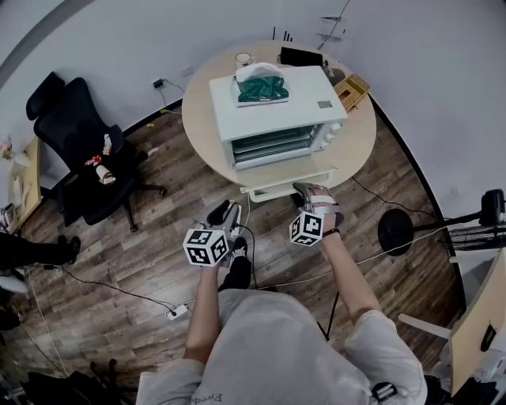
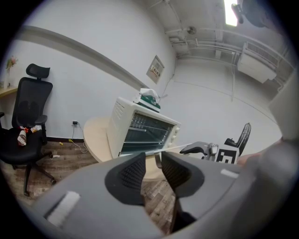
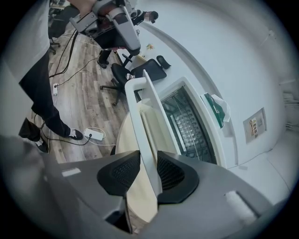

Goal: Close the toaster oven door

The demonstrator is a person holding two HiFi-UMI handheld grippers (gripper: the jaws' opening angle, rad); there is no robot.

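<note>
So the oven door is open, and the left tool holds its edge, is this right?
Not quite. The door of the oven is open, but it is the right tool that holds its edge, as the right gripper view shows. The left tool is open, with nothing between its jaws.

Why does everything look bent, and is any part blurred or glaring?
Head view: sharp, evenly lit, though the wide lens curves the walls. Left gripper view: dark round border, ceiling light blown out, near jaws soft. Right gripper view: the oven door looks bowed.
</note>
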